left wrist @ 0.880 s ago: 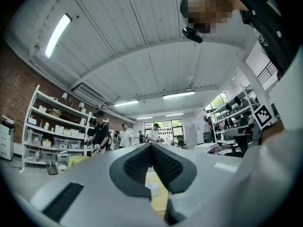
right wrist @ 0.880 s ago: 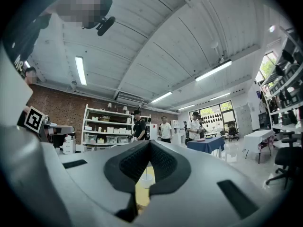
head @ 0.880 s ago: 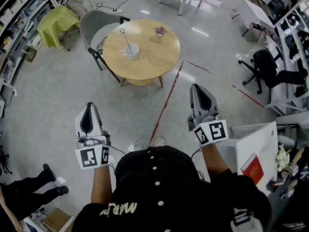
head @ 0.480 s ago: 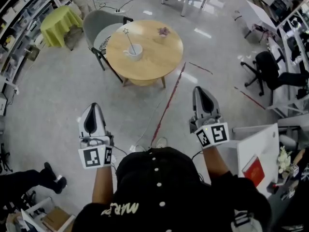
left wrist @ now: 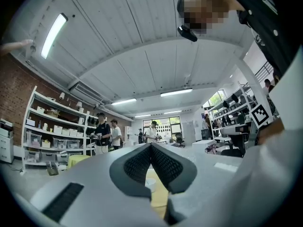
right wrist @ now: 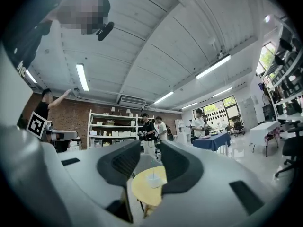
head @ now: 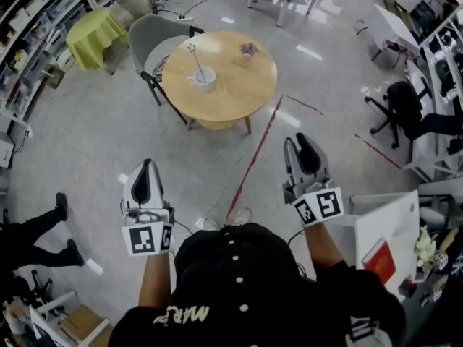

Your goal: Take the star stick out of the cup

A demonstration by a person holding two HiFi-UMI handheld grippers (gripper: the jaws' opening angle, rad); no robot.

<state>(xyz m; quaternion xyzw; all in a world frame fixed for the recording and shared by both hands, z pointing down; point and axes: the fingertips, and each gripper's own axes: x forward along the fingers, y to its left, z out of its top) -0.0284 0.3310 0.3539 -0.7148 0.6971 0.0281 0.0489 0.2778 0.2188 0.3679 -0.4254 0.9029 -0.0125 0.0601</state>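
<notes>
- We are standing well back from the round wooden table (head: 239,96). The star stick (head: 196,61) is leaning in the white cup (head: 204,78) on the table's left part, well apart from both grippers.
- The left gripper (head: 147,163) is keeping its jaws pressed together at the tips, with nothing between them. The right gripper (head: 298,142) is holding its jaws spread and empty, and the cup is showing far beyond the gap.
- We are judging a tipped cup to be the main risk. The stick is thin and slanted, so a sideways pull or a knock at the rim would likely be dragging the light cup over.
- We are counting a slip as the second risk, since the slender stick is offering little surface to the dark, cross-ribbed pads (left wrist: 135,167).
- The table top is looking smooth and pale. The cup is looking glossy and rounded. The stick is ending in a small outlined star.
</notes>
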